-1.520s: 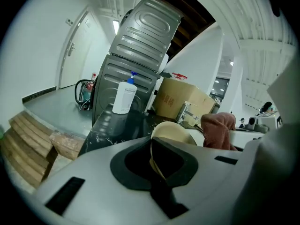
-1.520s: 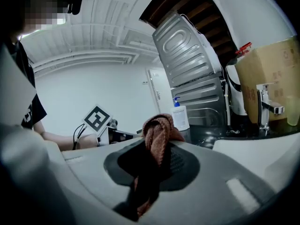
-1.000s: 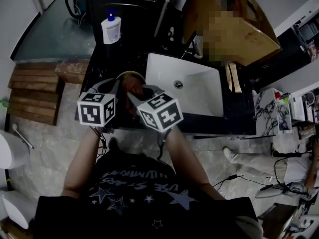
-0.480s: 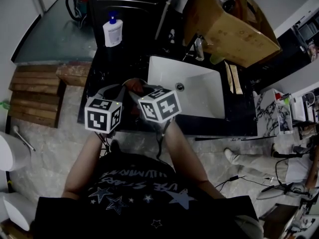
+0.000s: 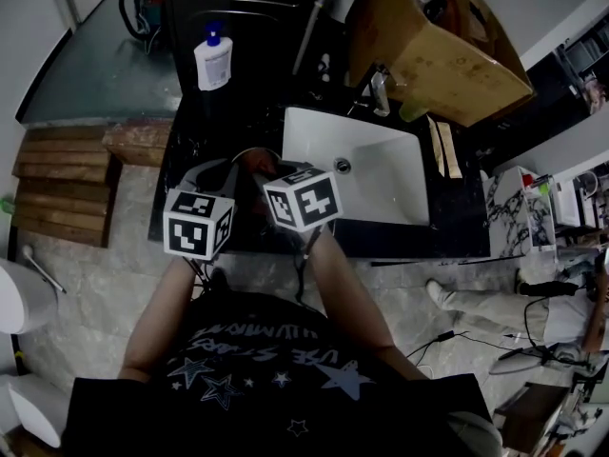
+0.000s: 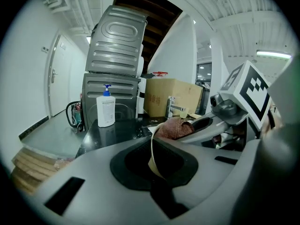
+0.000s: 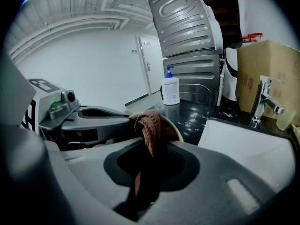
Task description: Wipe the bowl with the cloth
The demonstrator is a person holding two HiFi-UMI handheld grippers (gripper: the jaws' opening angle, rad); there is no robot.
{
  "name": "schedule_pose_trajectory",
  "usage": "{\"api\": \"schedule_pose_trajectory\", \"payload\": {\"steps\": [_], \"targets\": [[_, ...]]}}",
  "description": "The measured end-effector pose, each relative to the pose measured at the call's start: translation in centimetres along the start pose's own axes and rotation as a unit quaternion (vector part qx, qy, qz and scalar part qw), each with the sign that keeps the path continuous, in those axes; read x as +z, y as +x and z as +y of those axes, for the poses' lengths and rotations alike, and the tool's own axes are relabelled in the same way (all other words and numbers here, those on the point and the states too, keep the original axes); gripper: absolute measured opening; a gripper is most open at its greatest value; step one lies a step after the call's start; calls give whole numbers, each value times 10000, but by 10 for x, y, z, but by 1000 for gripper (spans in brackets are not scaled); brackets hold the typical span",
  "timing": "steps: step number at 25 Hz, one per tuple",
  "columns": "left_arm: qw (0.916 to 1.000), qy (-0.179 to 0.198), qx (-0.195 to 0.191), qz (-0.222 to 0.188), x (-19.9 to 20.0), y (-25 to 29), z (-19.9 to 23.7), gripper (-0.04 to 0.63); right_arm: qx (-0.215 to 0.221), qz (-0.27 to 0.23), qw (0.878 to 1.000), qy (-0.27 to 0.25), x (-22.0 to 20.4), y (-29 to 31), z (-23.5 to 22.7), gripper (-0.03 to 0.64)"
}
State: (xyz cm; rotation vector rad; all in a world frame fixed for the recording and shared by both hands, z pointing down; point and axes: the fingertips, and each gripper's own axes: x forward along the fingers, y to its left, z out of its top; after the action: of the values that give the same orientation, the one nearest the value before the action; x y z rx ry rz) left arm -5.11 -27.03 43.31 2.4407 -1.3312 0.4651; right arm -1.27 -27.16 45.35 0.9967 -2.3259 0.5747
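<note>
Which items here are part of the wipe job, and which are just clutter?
In the job: bowl, held by left gripper; cloth, held by right gripper.
Lying about: pump bottle, sink, faucet, cardboard box, grey appliance.

Counter [image 5: 200, 112] bare between soap bottle [image 5: 212, 57] and bowl [image 6: 151, 149], room to pass there; sink [image 5: 381, 174] open on the right. Faucet [image 5: 381, 91] and cardboard box [image 5: 438, 46] crowd the back, behind the sink.

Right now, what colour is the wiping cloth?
Reddish-brown; the knitted cloth shows best in the right gripper view.
</note>
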Motion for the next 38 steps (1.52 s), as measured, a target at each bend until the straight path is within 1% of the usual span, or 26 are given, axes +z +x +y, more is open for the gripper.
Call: {"api": "schedule_pose_trajectory", "payload": {"steps": [5, 9, 14, 18, 22, 28, 32, 35, 38], "targets": [[9999, 105, 32, -94, 4, 0, 2, 18, -270, 163, 9995, 15, -8, -3, -10, 69], [9996, 221, 63, -182, 10, 1, 4, 18, -319, 274, 9991, -1, -12, -5, -14, 69], [9993, 305, 20, -218, 13, 5, 0, 18, -194, 533, 9984, 45, -20, -2, -15, 69], [9990, 399, -16, -196, 14, 9, -4, 18, -76, 756, 9971, -85, -27, 1, -14, 67], [9988, 427, -40, -246, 19, 11, -7, 18, 43, 864, 9961, -141, -27, 2, -13, 67], [9984, 476, -30, -312, 26, 12, -8, 18, 502, 826, 9953, 80, -22, 7, -2, 67], [9985, 447, -41, -298, 25, 12, -10, 18, 637, 728, 9950, 242, -19, 9, 1, 67], [9989, 368, -56, -288, 23, 10, -10, 18, 776, 494, 9943, 542, -11, 8, 3, 67], [9990, 309, -46, -314, 22, 9, -8, 18, 1003, 197, 9903, 942, -2, 6, 5, 67]]}}
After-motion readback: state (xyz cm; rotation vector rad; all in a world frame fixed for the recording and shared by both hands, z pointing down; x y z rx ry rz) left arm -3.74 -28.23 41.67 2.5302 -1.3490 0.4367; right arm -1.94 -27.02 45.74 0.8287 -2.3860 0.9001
